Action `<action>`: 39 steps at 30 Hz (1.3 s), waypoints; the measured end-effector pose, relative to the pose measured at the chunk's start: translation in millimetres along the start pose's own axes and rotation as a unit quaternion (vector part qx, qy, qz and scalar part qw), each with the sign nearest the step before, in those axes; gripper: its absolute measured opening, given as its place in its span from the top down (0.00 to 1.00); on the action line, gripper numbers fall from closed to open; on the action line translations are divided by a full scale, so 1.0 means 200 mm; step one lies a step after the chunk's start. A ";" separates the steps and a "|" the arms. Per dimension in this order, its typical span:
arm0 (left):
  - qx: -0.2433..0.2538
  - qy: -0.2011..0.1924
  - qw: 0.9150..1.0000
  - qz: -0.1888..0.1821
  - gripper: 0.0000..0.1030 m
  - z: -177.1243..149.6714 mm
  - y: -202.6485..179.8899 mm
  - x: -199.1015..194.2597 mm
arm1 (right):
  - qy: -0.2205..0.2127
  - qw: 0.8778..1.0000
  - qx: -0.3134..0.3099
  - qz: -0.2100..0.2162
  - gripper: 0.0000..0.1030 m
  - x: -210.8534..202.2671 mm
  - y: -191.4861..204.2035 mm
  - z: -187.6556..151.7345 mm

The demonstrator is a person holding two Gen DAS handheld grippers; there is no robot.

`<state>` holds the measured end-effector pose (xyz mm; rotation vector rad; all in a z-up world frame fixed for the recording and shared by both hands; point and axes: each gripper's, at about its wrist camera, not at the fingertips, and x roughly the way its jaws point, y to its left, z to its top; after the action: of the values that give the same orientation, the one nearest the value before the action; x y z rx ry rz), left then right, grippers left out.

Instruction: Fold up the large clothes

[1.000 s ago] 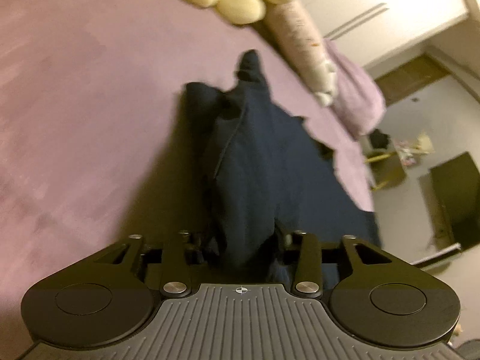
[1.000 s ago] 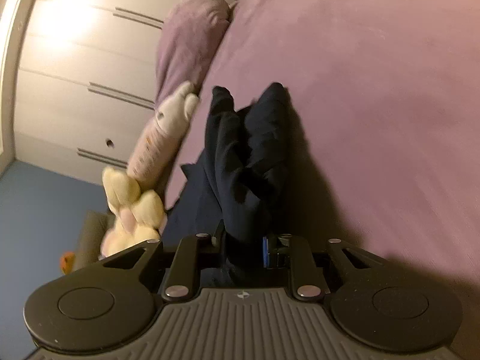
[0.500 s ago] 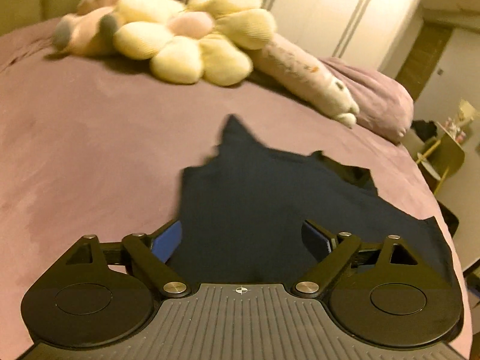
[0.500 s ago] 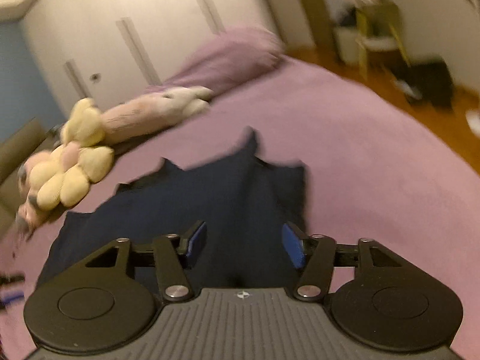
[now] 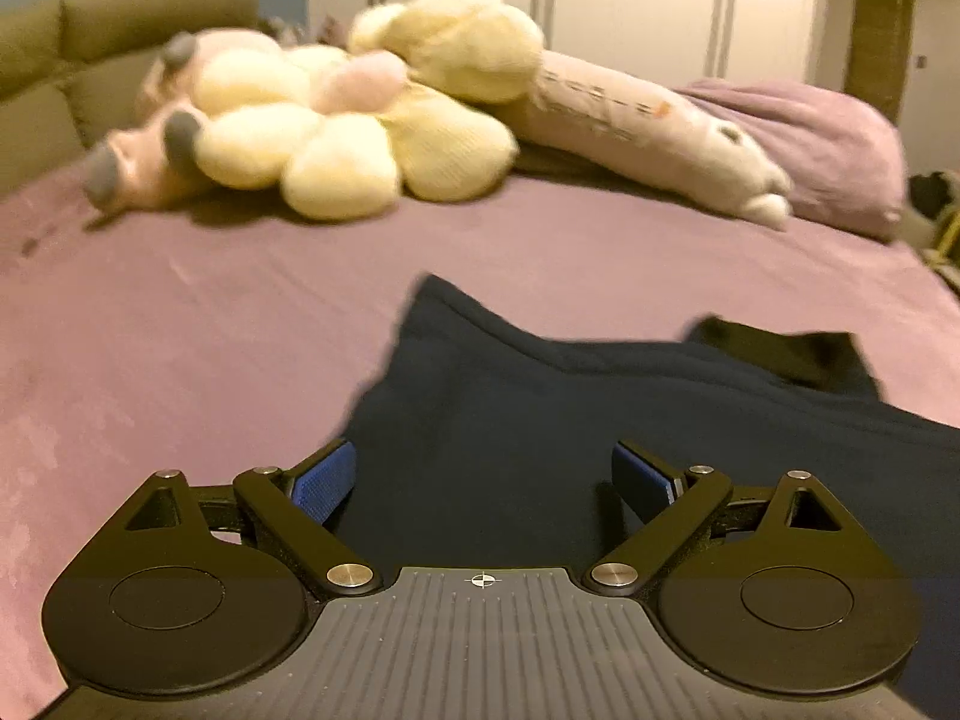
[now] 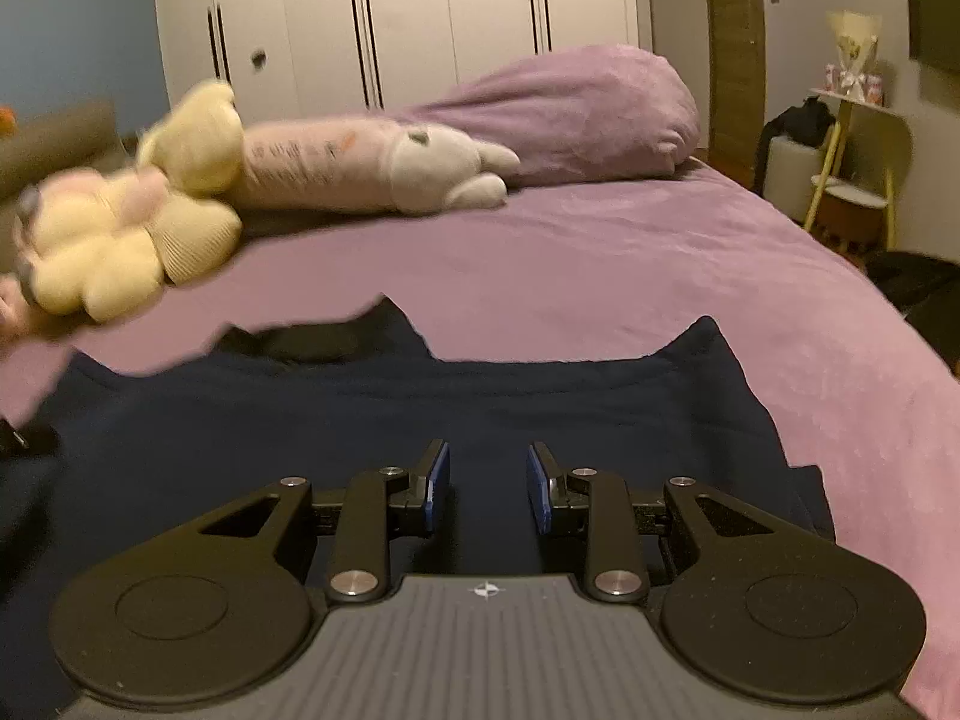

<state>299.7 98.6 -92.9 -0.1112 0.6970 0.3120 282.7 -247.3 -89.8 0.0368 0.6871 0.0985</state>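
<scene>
Spreading across your view is a purple bed (image 5: 180, 348) with a soft, matte cover, and on it lies the dark navy garment (image 5: 510, 420), a thick, smooth fabric laid flat with pointed corners sticking up at its far edge. Behind it sit a cream flower-shaped plush (image 5: 336, 138), a long pink plush (image 6: 360, 168) and a purple pillow (image 6: 570, 114), all blurred. Your left gripper (image 5: 483, 480) has just been opening; its jaws stand wide, released, above the cloth. Your right gripper (image 6: 487, 486) has just been narrowing, blue pads apart, gripping nothing. The garment's near edge is hidden under both grippers.
</scene>
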 end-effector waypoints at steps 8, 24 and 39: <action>-0.017 0.017 1.000 0.013 0.06 0.02 0.09 0.13 | -0.002 1.000 -0.015 -0.013 0.72 0.09 0.01 -0.10; -0.047 0.058 0.996 0.048 0.00 0.07 0.18 0.33 | 0.009 1.000 -0.016 -0.014 0.71 0.11 0.01 -0.06; -0.031 0.029 0.997 0.062 0.00 0.07 0.22 0.31 | 0.020 0.999 -0.032 -0.032 0.70 0.17 0.07 0.00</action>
<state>339.3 158.0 -122.2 -0.1375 0.7536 0.4503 306.9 -229.9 -110.7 -0.0499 0.7235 0.0594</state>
